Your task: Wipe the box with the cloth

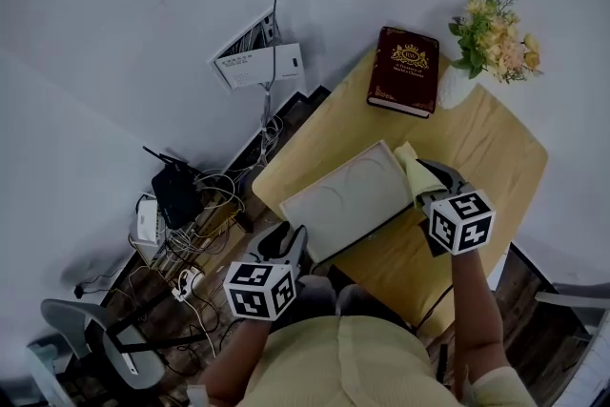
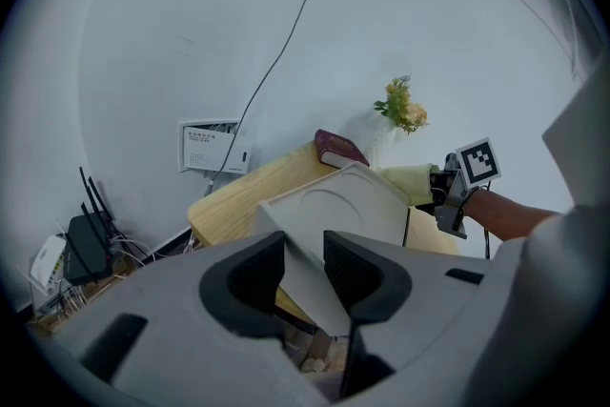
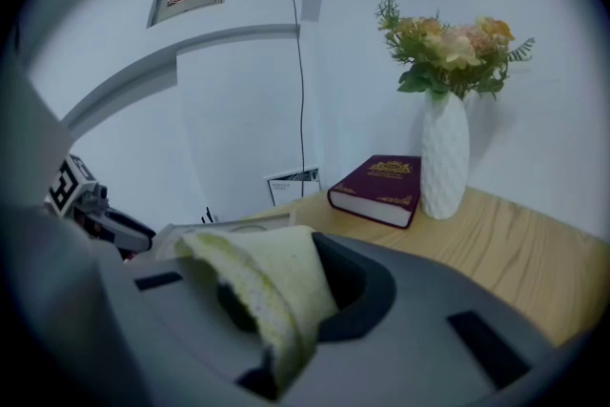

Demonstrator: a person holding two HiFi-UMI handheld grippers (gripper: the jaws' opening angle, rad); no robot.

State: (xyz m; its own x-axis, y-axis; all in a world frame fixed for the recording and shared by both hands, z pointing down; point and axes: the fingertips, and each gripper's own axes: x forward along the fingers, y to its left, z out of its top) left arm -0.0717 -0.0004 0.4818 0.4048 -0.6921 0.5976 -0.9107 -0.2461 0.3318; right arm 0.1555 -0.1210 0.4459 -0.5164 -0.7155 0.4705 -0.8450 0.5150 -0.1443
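Observation:
A flat white box (image 1: 348,195) with round embossed shapes lies tilted over the near left corner of the wooden table (image 1: 496,148). My left gripper (image 1: 283,245) is shut on the box's near corner (image 2: 303,276); the box (image 2: 338,205) rises away between its jaws. My right gripper (image 1: 431,178) is shut on a pale yellow cloth (image 1: 412,169) at the box's right edge. In the right gripper view the folded cloth (image 3: 272,286) fills the jaws and hides most of the box (image 3: 224,226).
A dark red book (image 1: 405,71) lies at the table's far side beside a white vase of flowers (image 1: 496,38). On the floor to the left sit a router (image 1: 176,193), tangled cables and a power strip (image 1: 186,279). A grey chair (image 1: 91,329) stands at lower left.

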